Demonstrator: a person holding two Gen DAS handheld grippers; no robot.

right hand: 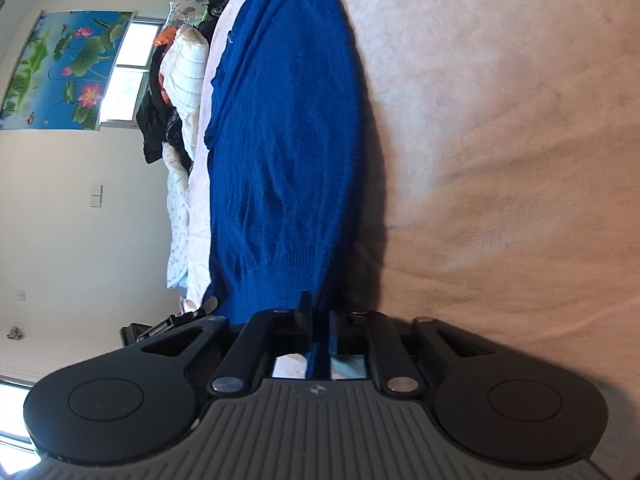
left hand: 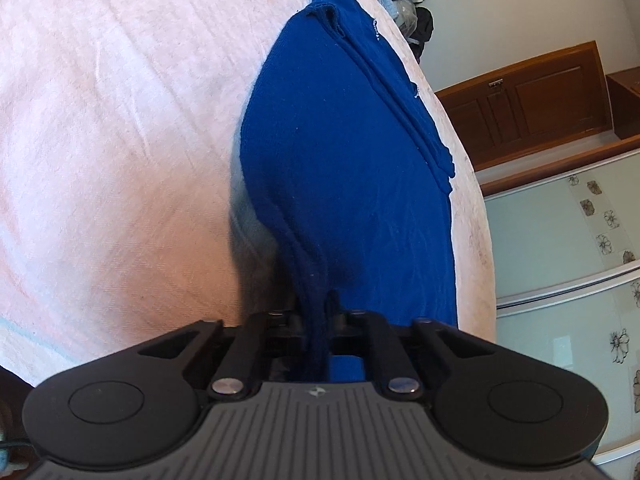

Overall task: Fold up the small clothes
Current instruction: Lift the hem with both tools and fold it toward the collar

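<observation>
- While it lies stretched along the pale bedspread (left hand: 120,140), the blue sweater (left hand: 340,168) has its near edge pinched by both claws
- The left gripper (left hand: 318,320) is clamped narrow on a bunched ridge of knit; the right gripper (right hand: 320,320) is closed on the ribbed hem
- Risk: a thin bite may slip when lifted, so one corner drops and the fold skews
- The clothes pile (right hand: 176,92) beyond sits close enough to snag a swung edge

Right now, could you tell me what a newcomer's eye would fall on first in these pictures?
The bright blue garment lies stretched along a pale pink bedcover. The left gripper and right gripper are each shut on an edge of it. A lotus painting hangs on the wall in the right wrist view.
</observation>
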